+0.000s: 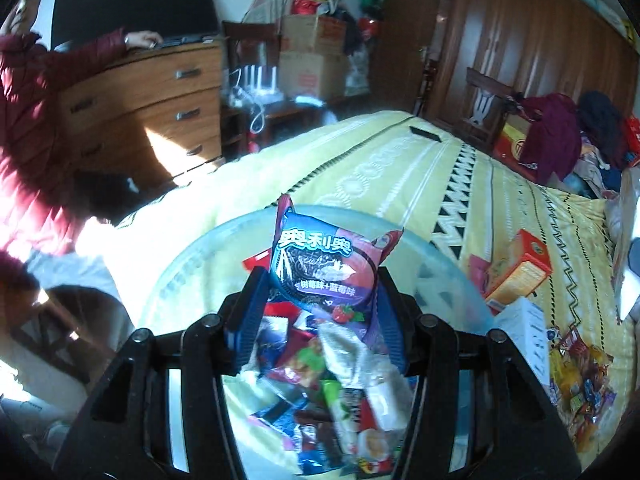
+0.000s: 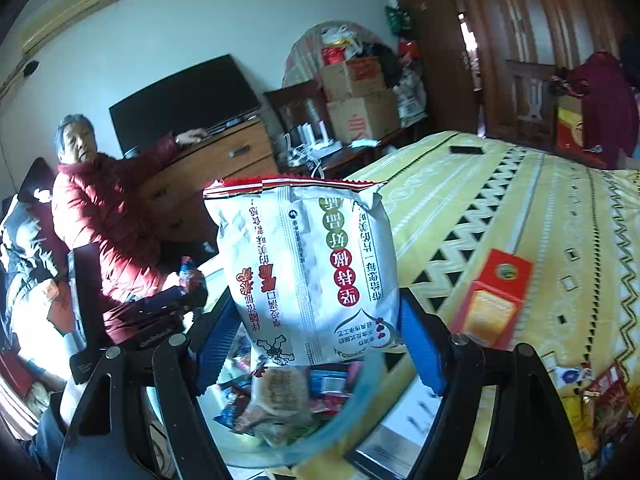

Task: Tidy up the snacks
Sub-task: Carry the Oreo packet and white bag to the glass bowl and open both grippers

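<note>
The left tool (image 1: 316, 316) has matt black plastic arms, and its blue pads (image 1: 244, 320) look ribbed and rubbery. The cookie packet (image 1: 320, 264) between them is glossy printed foil film. The right tool (image 2: 320, 344) is of the same black plastic, and its white snack bag (image 2: 308, 272) is smooth, shiny film with creases. The basin (image 1: 192, 264) is pale, translucent plastic with a smooth rim. The bed cover (image 1: 400, 168) is soft, matt yellow cloth. The orange box (image 1: 520, 272) looks like smooth cardboard. The dresser (image 1: 160, 96) is varnished wood with metal handles. The red jacket (image 2: 104, 216) is quilted, slightly shiny cloth.
</note>
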